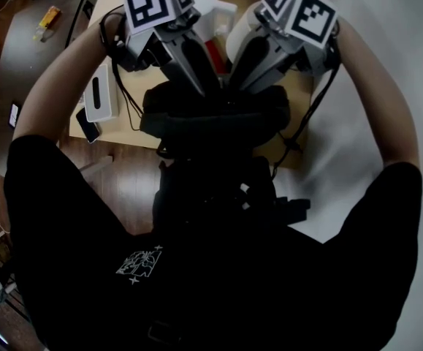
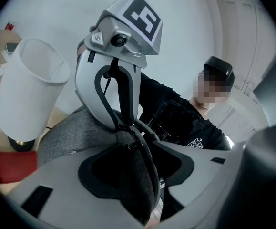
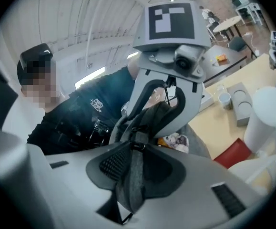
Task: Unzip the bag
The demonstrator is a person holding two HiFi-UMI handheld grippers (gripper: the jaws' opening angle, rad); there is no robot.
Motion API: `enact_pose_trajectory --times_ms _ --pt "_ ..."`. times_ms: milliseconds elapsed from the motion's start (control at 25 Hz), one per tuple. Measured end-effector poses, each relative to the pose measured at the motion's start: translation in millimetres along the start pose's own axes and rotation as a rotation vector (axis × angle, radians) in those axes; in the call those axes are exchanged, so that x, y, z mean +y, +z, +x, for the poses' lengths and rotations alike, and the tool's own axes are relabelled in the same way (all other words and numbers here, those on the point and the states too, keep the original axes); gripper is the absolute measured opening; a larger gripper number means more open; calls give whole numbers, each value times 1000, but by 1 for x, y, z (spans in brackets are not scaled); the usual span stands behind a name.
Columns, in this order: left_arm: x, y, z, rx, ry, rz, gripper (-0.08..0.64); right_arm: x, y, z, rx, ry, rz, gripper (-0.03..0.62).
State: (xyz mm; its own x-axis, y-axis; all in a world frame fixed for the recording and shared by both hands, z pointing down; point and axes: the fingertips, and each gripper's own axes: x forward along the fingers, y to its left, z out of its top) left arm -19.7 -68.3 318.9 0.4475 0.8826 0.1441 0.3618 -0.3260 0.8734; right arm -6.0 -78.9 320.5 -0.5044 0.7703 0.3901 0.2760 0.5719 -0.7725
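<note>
Bag [image 1: 218, 123], dark grey and soft, sits close against the person's front with its top at the near edge of the worktop [image 1: 120, 131], and both grippers meet over that top. The left gripper [image 1: 200, 79] has its fingers [image 2: 56, 185] spread wide. A ridge of the bag's fabric runs between them, but nothing shows them pressing on it, so I judge it is holding nothing. The right gripper [image 1: 242, 75] has its fingers [image 3: 199, 175] about half apart around a grey strap [image 3: 132, 175] with a small metal ring. Dark space shows beside the strap, so it does not look pinched. Whether that strap leads to the zip pull cannot be made out. That is the main risk: if the right fingers close on a plain strap, a pull would only lift the bag and leave the zip shut. With the left side unheld, the whole bag would likely follow any pull. Loose fabric could also snag in the zip, and a swing might knock over the white cup [image 2: 28, 89] standing nearby.
</note>
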Motion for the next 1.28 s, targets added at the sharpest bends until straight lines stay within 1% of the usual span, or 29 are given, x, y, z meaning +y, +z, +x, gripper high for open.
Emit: enact_pose_trajectory --times_ms 120,200,280,360,480,560,600,720,880,960,1040,1240,1280 --pt "4 -2 -2 38 55 13 204 1 5 -1 15 -51 -47 106" --pt "6 -2 -2 58 84 18 204 1 6 2 13 -62 -56 109" --pt "5 -2 -1 68 91 22 204 2 7 2 -12 -61 -65 109" --pt "3 -2 0 73 86 23 204 7 10 1 -36 -40 -72 104" --pt "1 -3 0 77 79 18 204 12 13 3 -23 -18 -63 104" --pt "3 -5 -1 80 87 4 204 13 17 2 -18 -19 -60 64" --pt "6 -7 -3 81 96 -7 204 15 18 3 -16 -18 -65 61" --pt "10 -11 -6 83 117 -24 204 18 15 7 -4 -17 -90 27" --pt "6 -9 -4 94 127 -6 204 17 14 6 -16 -25 -96 20" --pt "4 -7 -3 103 124 5 183 16 14 7 -18 -30 -93 18" --pt "2 -5 -1 113 114 11 183 15 14 8 -16 -33 -92 18" --pt "-3 -2 3 137 88 21 102 17 14 7 -6 -28 -93 18" --pt "-4 -2 3 139 95 29 70 17 14 6 -3 -28 -95 18"
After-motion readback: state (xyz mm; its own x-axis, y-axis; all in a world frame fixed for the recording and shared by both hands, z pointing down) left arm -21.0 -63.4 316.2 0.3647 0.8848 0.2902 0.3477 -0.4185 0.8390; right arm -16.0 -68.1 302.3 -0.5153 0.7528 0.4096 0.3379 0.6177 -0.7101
